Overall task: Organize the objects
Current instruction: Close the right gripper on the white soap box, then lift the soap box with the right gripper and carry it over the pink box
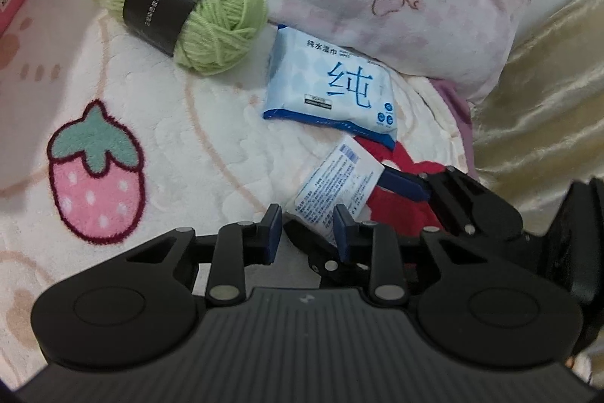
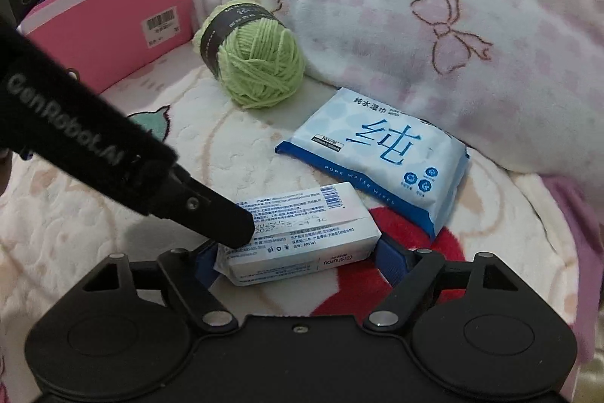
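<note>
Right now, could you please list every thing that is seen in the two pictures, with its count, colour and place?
yarn ball: one, light green with a black band, against the pillow, beside the box.
wipes pack: one, white and blue, flat on the blanket in front of the pillow.
tissue pack: one, white with printed text, between the fingers of the right tongs.
box: one, pink, barcode label, far left.
pillow: one, white-pink with bows, behind.
blanket: one, cream, strawberry print, under everything.
left tongs: black, blue pads, open, holding nothing.
right tongs: black, closed on the tissue pack.
</note>
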`<state>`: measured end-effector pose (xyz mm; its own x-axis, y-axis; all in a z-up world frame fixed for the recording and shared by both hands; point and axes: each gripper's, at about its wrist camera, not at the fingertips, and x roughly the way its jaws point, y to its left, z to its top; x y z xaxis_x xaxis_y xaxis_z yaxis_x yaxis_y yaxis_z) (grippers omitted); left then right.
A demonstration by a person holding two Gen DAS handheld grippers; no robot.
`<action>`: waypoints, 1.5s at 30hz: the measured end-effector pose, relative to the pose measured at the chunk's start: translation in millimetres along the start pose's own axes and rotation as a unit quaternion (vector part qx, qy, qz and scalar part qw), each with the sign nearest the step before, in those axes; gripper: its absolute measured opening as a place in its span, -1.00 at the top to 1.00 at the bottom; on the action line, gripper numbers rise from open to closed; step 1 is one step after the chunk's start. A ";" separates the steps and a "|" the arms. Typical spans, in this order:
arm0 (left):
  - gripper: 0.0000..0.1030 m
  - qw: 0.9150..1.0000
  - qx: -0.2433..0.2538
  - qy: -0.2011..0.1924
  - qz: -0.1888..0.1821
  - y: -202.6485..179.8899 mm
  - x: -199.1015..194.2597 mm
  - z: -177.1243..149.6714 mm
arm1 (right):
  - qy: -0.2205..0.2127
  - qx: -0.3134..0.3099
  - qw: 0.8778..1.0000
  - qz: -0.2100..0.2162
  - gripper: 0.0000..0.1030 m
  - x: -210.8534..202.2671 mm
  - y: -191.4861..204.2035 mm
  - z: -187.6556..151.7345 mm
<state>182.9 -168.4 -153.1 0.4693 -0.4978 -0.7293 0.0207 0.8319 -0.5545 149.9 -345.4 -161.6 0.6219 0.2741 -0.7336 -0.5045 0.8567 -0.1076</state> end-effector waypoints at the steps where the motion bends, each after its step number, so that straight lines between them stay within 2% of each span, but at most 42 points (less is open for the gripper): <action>1: 0.45 1.000 -0.002 0.001 -0.001 -0.1 0.6 0.4 | -0.001 0.013 1.000 -0.005 -0.65 0.3 1.0 -1.1; 6: 0.42 1.000 -0.011 0.007 -0.008 -0.3 1.5 -1.1 | -0.014 0.096 0.995 0.001 -0.68 -8.2 -2.1 -11.8; 12: 0.38 1.000 -0.012 0.002 0.005 2.1 -0.2 -2.5 | -0.027 0.139 0.989 0.044 -0.72 -24.5 2.2 -21.9; 16: 0.38 0.998 -0.067 0.017 -0.007 14.0 -9.6 -2.0 | 0.005 0.181 0.980 0.083 -0.72 -32.2 5.3 -24.1; 18: 0.38 0.999 -0.043 0.029 0.013 9.2 -12.3 -4.5 | 0.027 0.206 0.973 0.097 -0.71 -37.3 9.0 -23.8; 20: 0.38 0.999 -0.013 0.030 0.042 2.4 -14.0 -8.9 | 0.023 0.220 0.969 0.109 -0.71 -43.4 14.1 -23.4; 22: 0.38 0.999 -0.011 0.023 0.046 2.2 -15.4 -12.8 | 0.026 0.210 0.973 0.096 -0.71 -44.5 23.9 -22.1; 25: 0.34 0.997 -0.011 0.025 0.066 2.0 -14.8 -20.2 | 0.023 0.173 0.983 0.053 -0.67 -41.8 42.6 -22.0; 28: 0.34 0.997 -0.010 0.024 0.073 1.8 -16.2 -24.2 | -0.002 0.182 0.983 0.017 -0.65 -42.8 47.3 -29.0; 31: 0.50 0.998 -0.003 0.015 0.064 3.3 -16.9 -26.1 | -0.028 0.181 0.982 -0.037 -0.66 -42.2 53.7 -34.1; 37: 0.53 0.999 0.016 -0.012 0.044 7.8 -17.8 -36.2 | -0.039 0.165 0.985 -0.030 -0.70 -34.2 66.0 -41.0; 40: 0.53 0.998 0.040 -0.026 0.048 3.2 -18.6 -42.9 | -0.034 0.137 0.988 -0.056 -0.70 -28.5 81.1 -41.7; 45: 0.51 0.995 0.078 -0.024 0.062 -11.6 -30.2 -50.0 | -0.051 0.178 0.981 -0.053 -0.69 -36.5 79.1 -41.8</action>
<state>124.3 -175.2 -144.7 0.5190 -0.3805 -0.7654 0.0962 0.9158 -0.3900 62.3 -305.8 -171.4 0.7253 0.2022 -0.6581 -0.2040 0.9761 0.0750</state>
